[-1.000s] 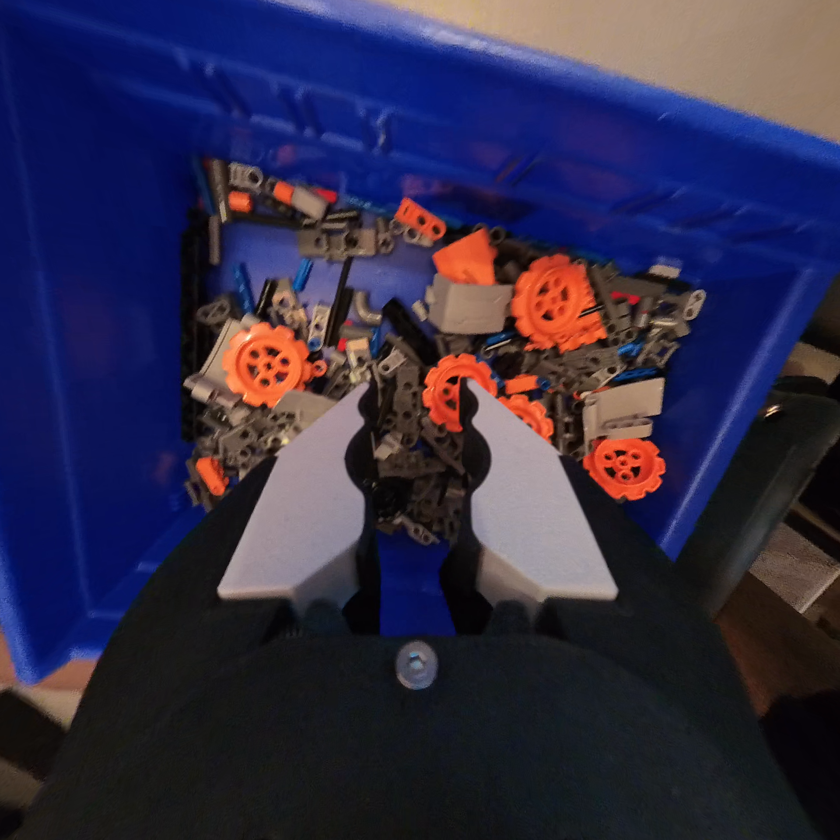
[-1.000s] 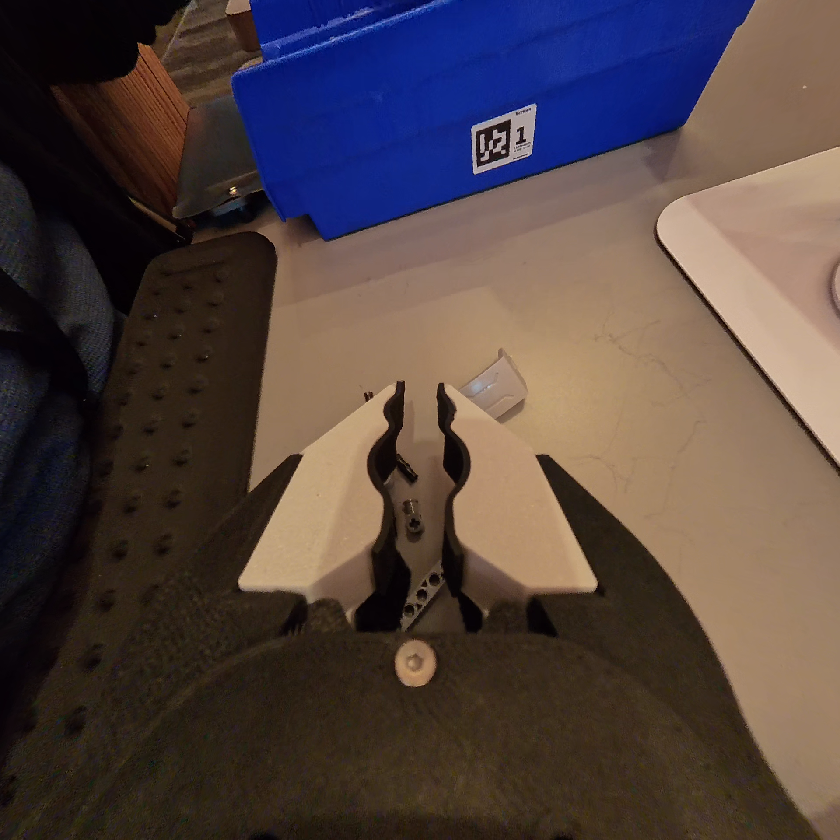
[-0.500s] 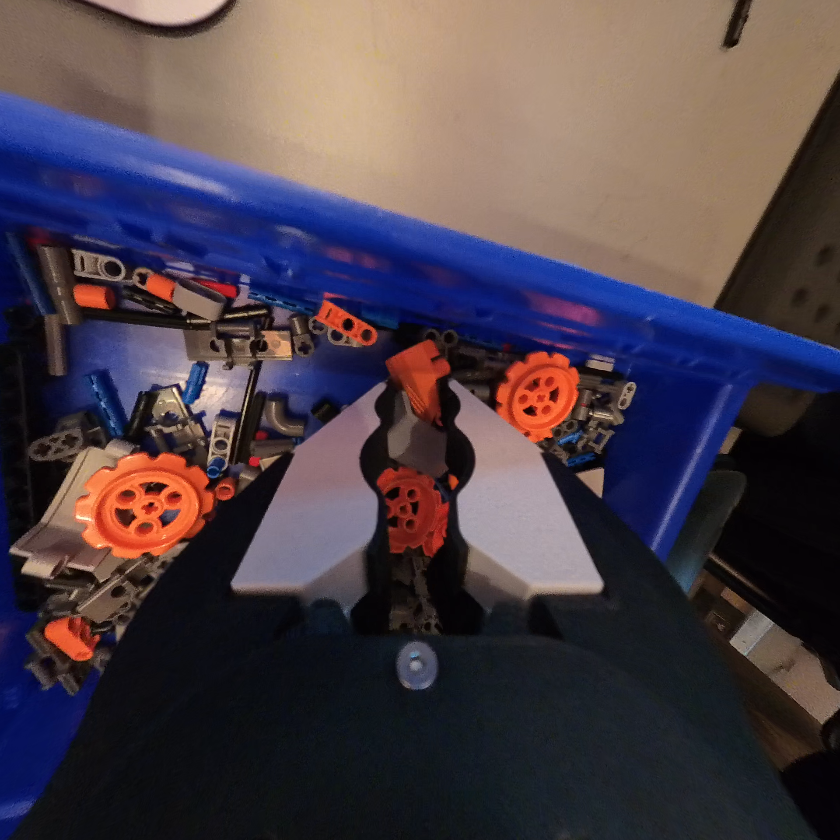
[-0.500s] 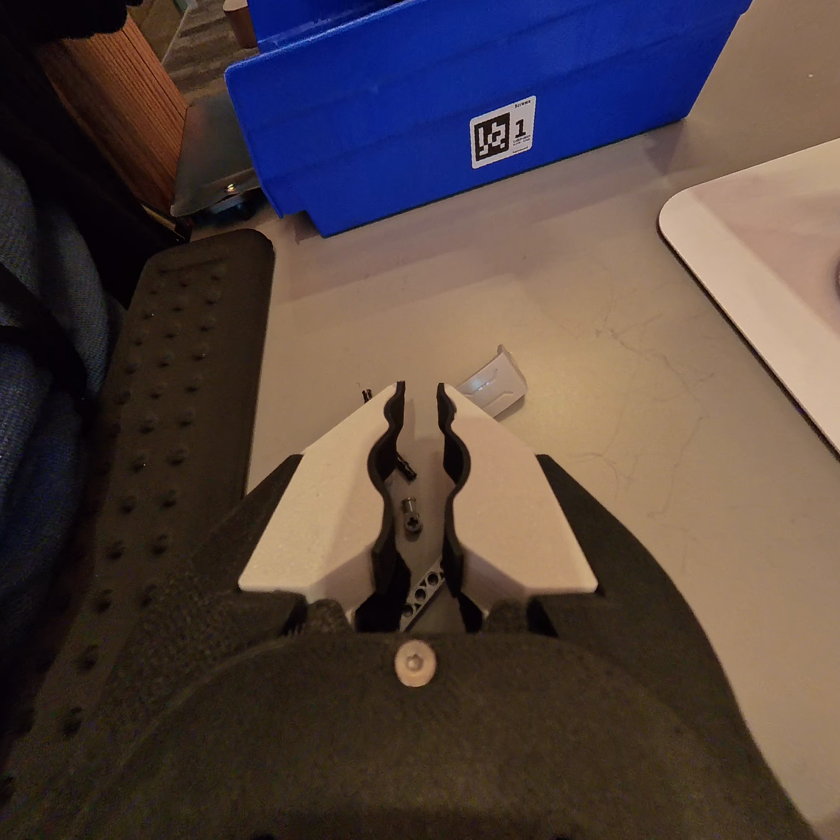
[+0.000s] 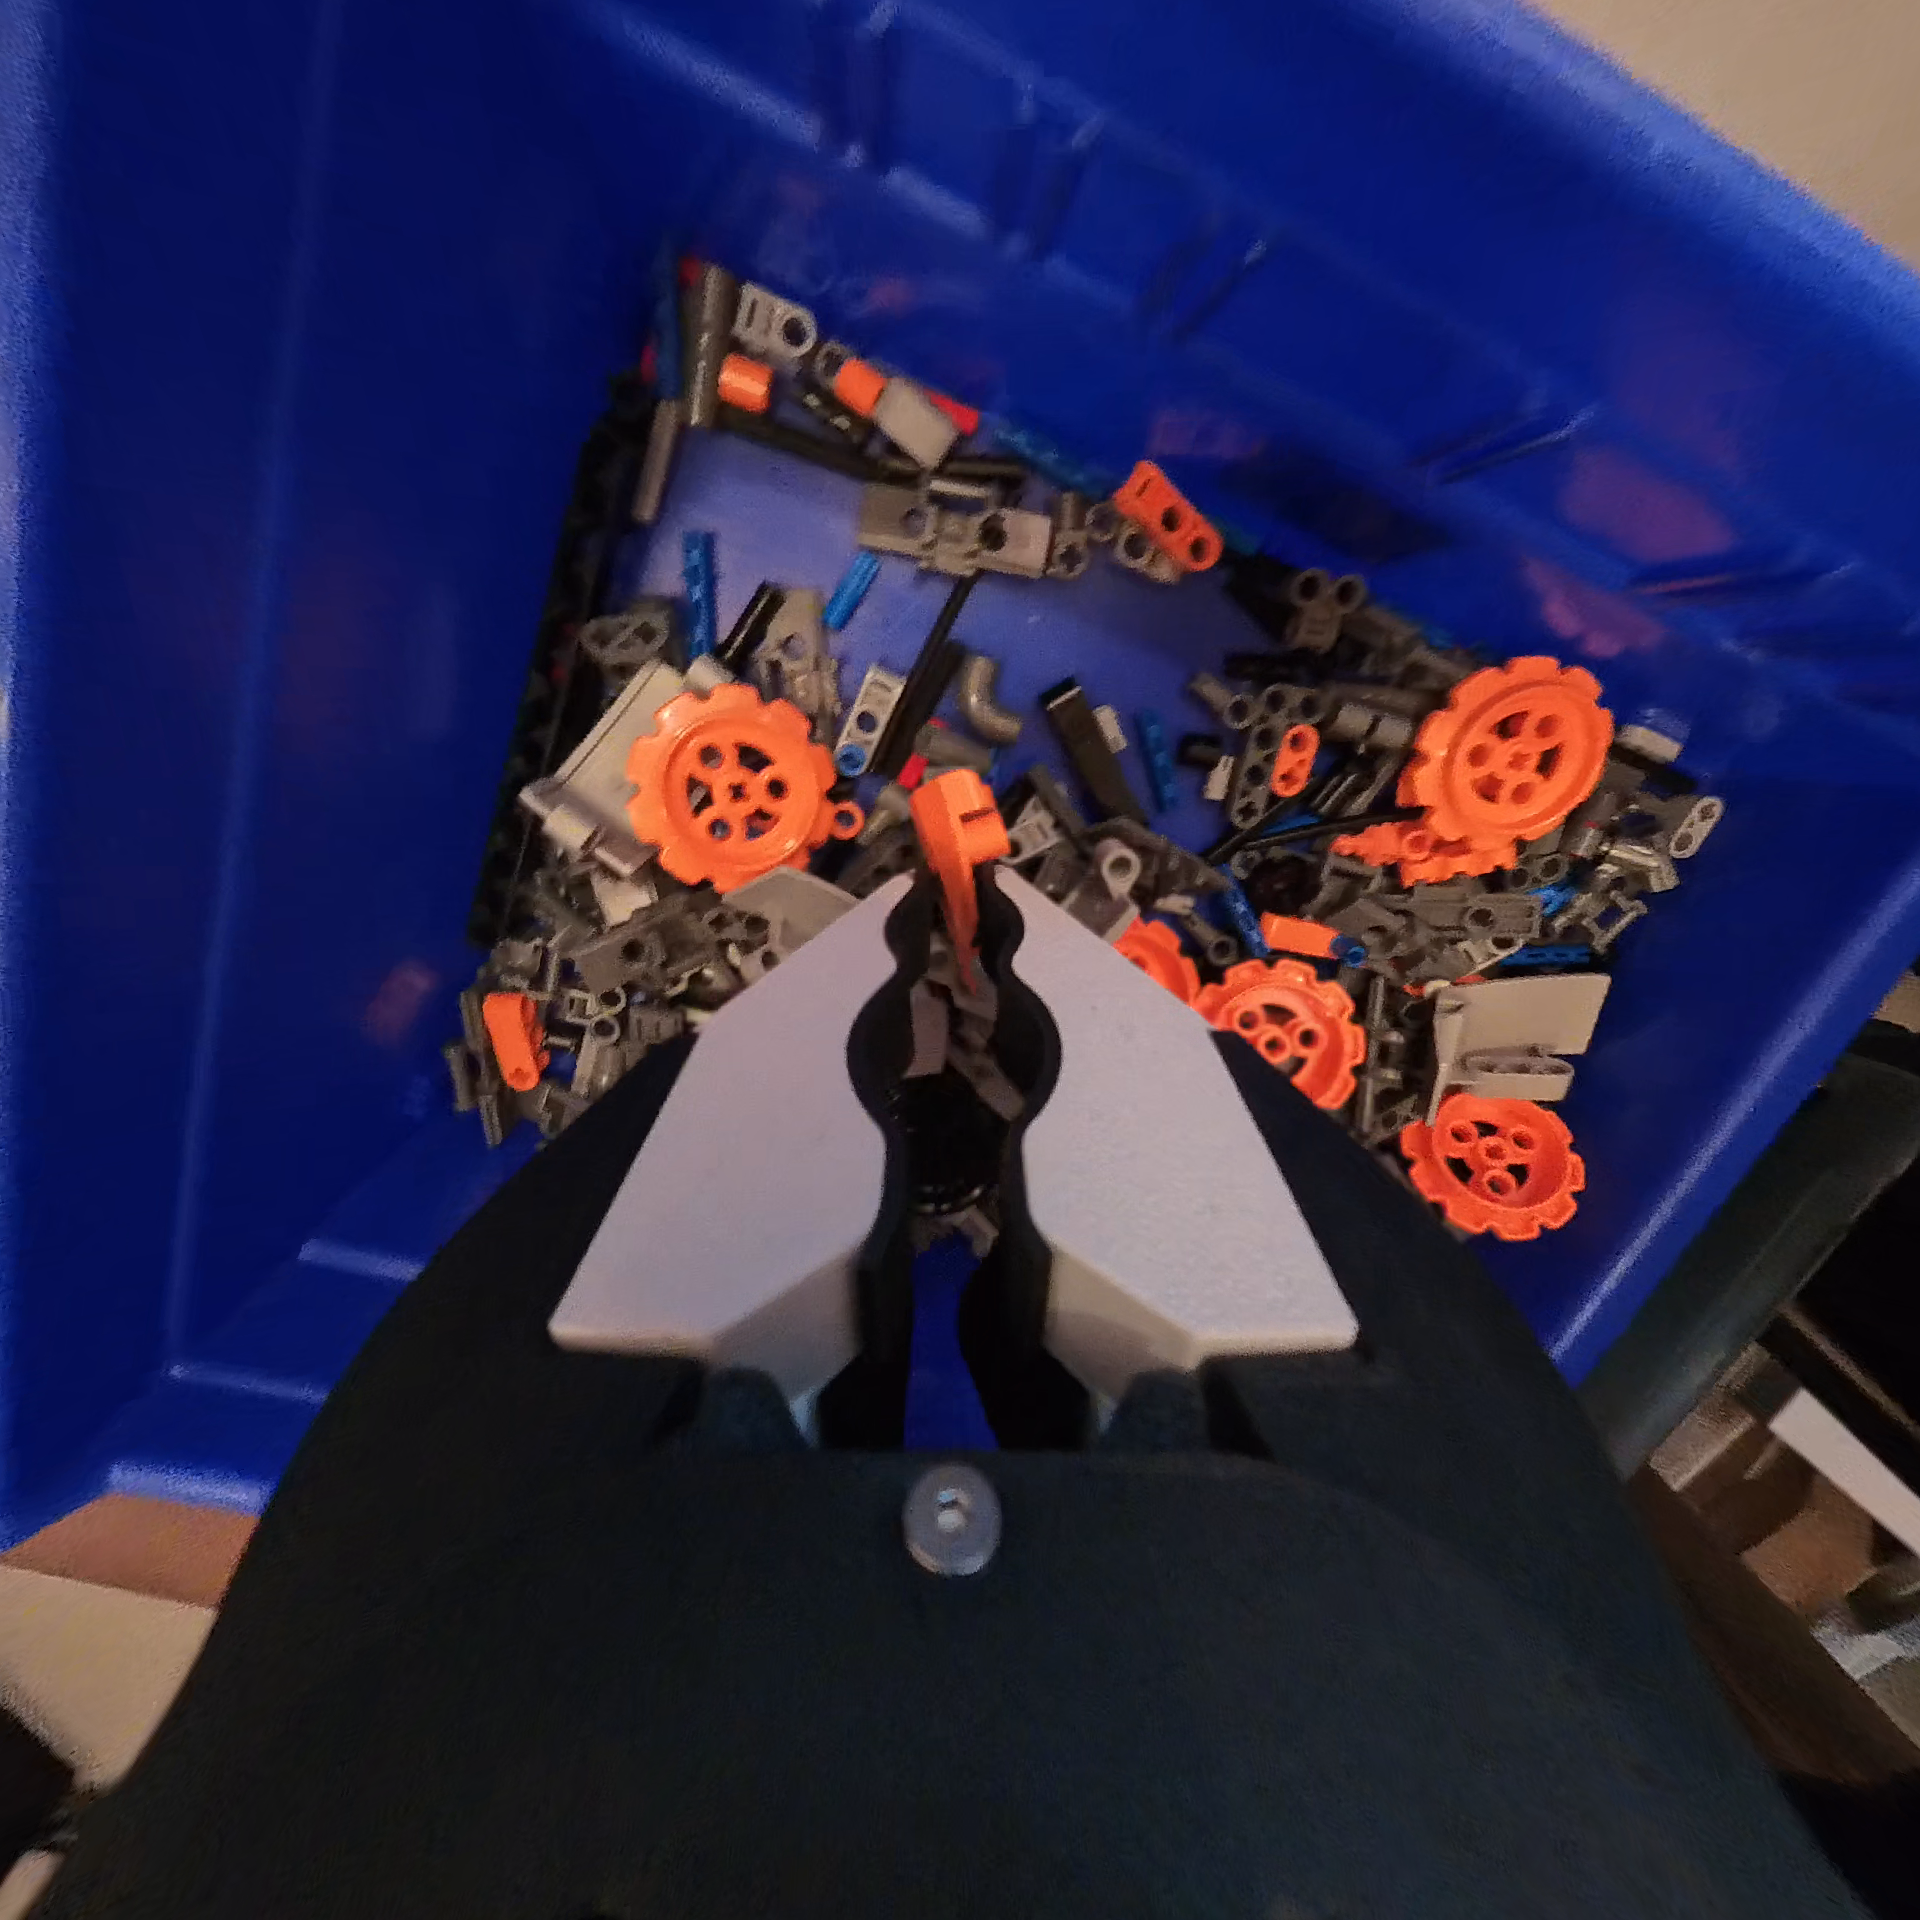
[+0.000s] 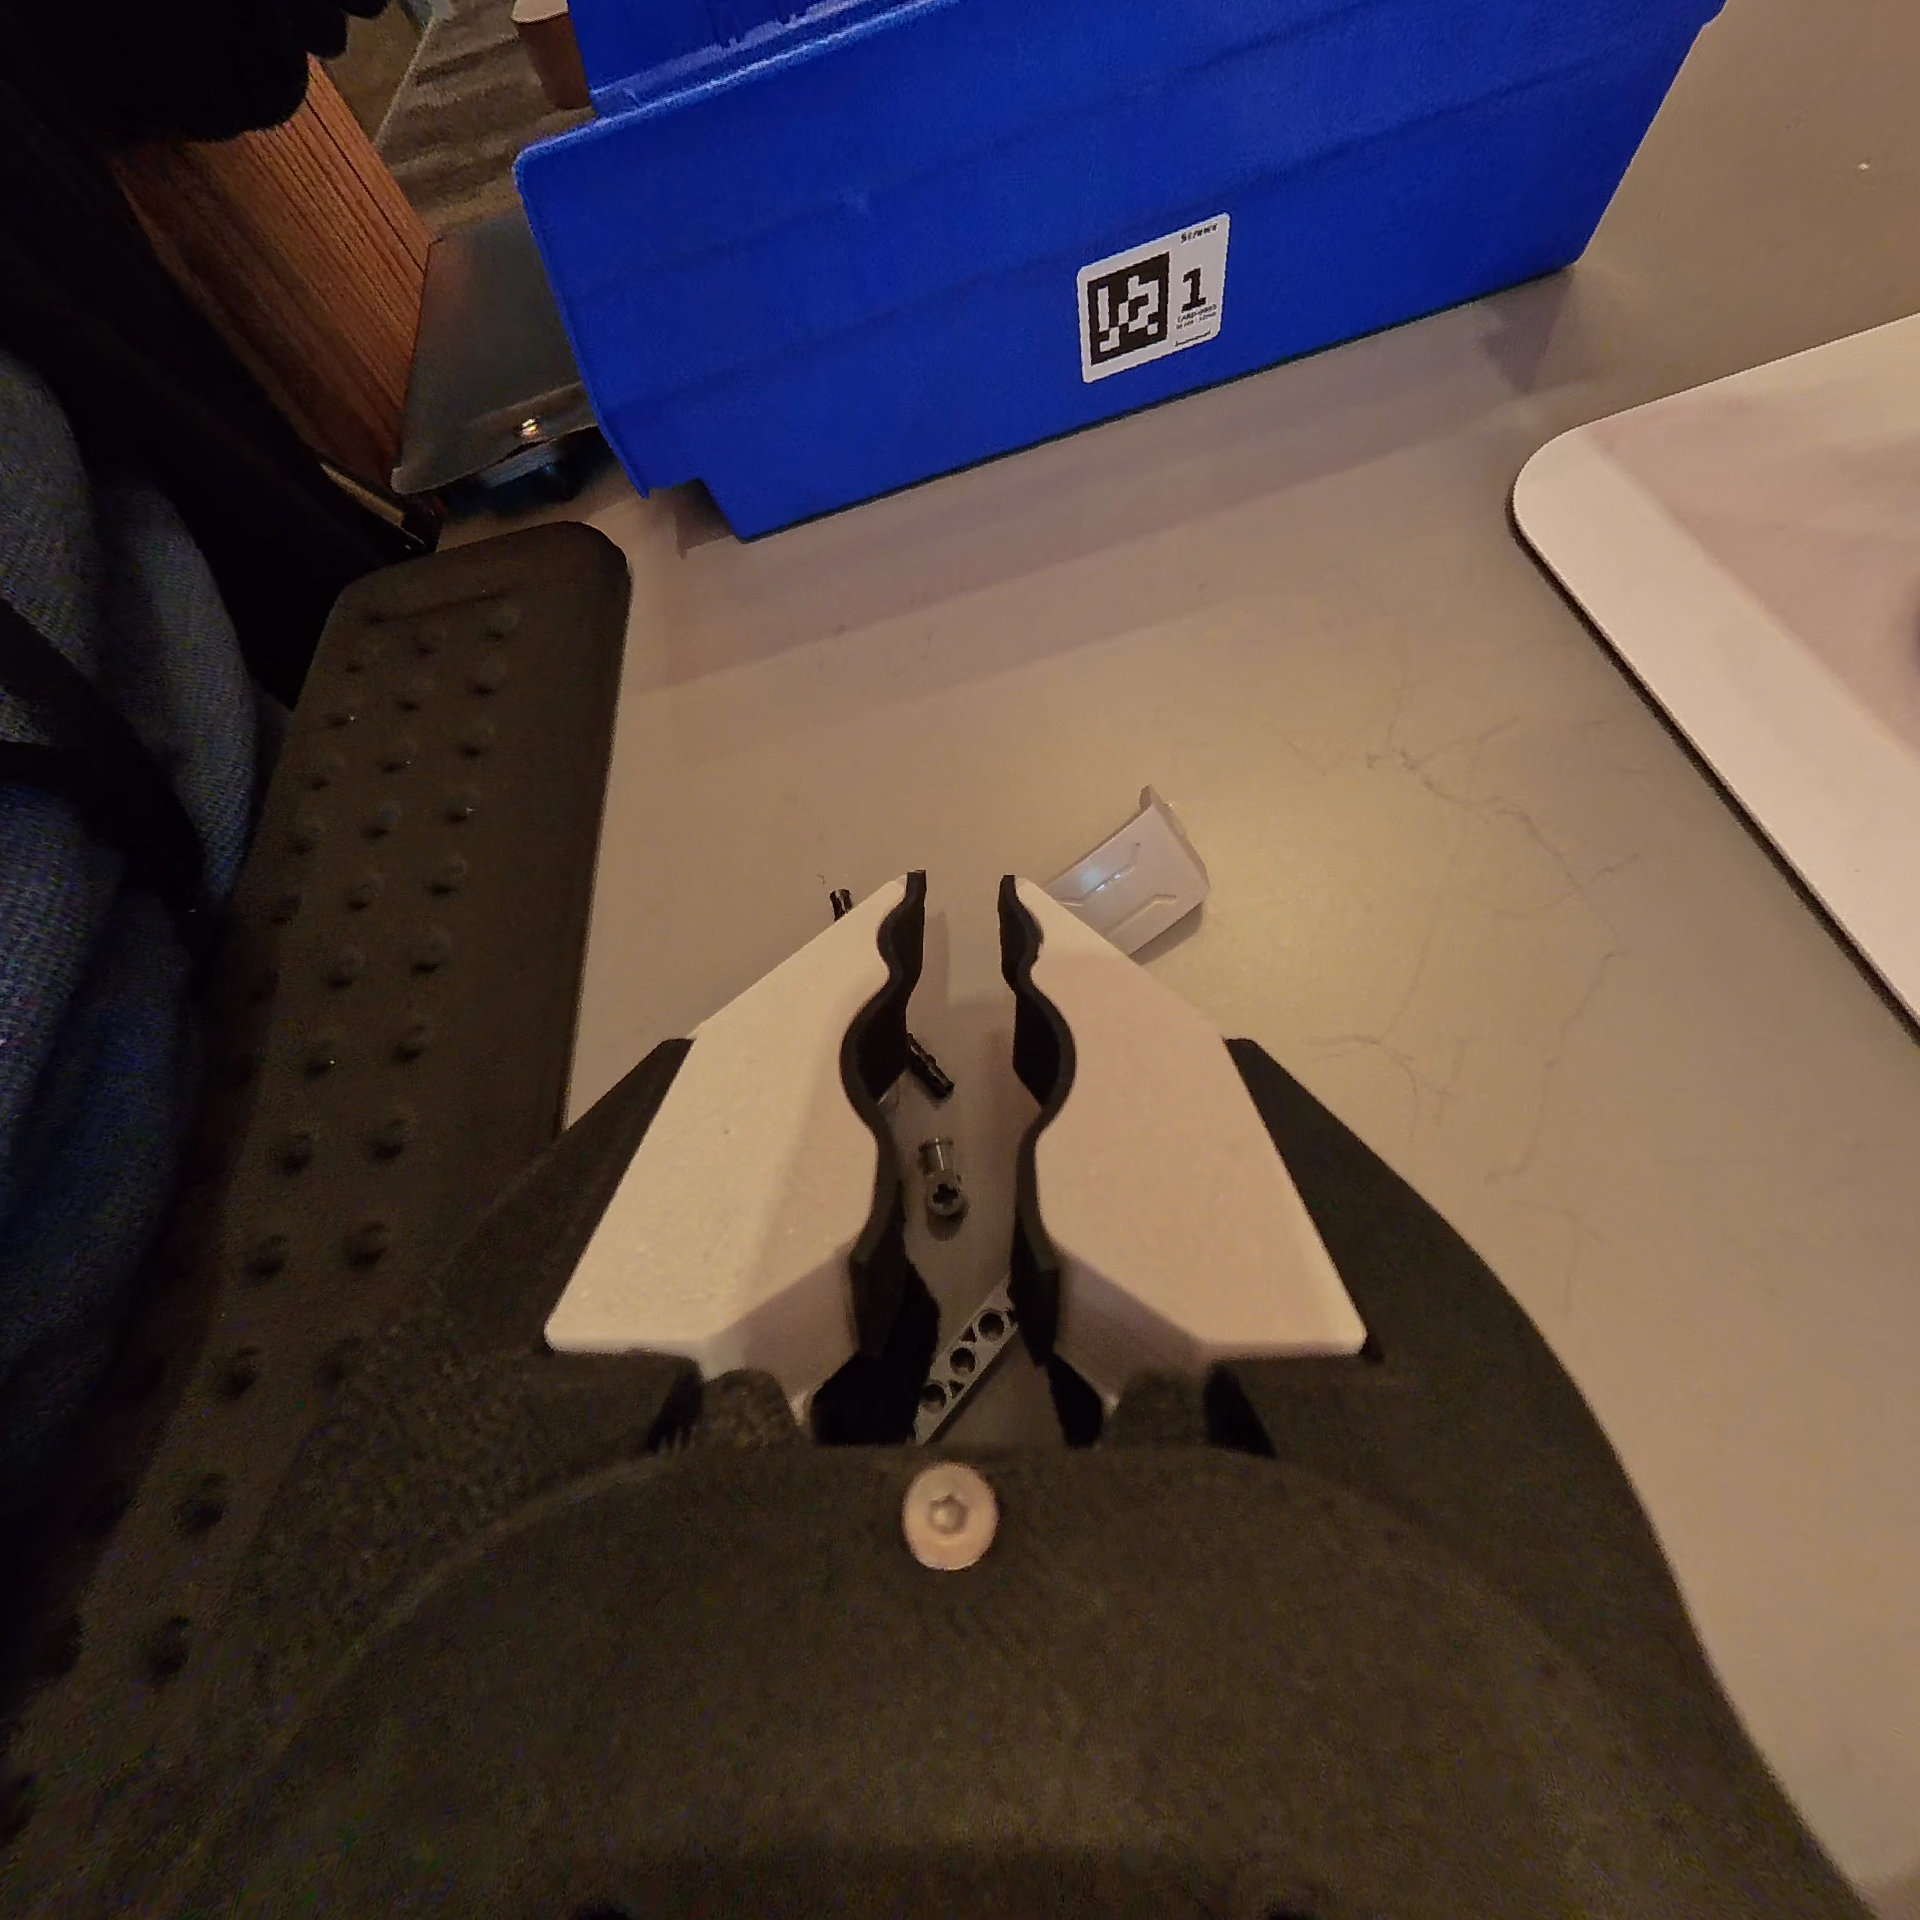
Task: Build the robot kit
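Above the blue bin (image 5: 312, 623), an orange part (image 5: 951, 831) is pinched thinly at the left gripper (image 5: 954, 883) tips and could be lost by twisting, while the right gripper (image 6: 958, 894), narrowly parted, is kept empty over the table (image 6: 1351, 727).

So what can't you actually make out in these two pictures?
- Left wrist view: the lower end of the orange piece is hidden between the left gripper fingers.
- Left wrist view: small grey parts in the blue bin are blurred.
- Right wrist view: the grey holed beam is mostly covered by the right gripper.
- Right wrist view: the white tray is cut off by the edge.
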Motion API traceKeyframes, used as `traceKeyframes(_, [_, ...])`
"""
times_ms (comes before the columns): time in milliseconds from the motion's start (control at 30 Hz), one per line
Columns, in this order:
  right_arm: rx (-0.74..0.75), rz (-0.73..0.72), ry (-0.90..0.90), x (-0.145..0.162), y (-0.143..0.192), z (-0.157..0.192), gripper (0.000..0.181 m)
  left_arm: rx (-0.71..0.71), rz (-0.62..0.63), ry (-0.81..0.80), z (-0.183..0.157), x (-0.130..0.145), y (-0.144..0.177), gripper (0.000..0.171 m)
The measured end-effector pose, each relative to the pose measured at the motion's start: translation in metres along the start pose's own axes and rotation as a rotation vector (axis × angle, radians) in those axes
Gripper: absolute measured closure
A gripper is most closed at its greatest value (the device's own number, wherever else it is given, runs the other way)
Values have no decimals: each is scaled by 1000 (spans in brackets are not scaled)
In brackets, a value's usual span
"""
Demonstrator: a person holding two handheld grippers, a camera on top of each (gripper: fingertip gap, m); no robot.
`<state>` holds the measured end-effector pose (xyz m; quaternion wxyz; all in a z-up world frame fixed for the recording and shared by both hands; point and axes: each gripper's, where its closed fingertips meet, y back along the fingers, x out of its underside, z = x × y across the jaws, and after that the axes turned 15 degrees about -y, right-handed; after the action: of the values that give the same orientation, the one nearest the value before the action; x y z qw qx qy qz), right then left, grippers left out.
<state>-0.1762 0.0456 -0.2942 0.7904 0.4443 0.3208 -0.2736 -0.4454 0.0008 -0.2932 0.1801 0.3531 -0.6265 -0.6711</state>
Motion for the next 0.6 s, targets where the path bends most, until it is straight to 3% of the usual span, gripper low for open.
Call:
traceKeyframes(200, [-1, -1, -1, 0, 0, 0, 170, -34, 59, 52, 17, 25, -3, 157])
traceKeyframes(433, [-2, 0, -5, 0, 0, -1, 170, -27, -41, -47, -2, -9, 9, 149])
traceKeyframes(600, [-1, -3, -2, -1, 0, 0, 170, 104, -14, -118, -39, -31, -19, 152])
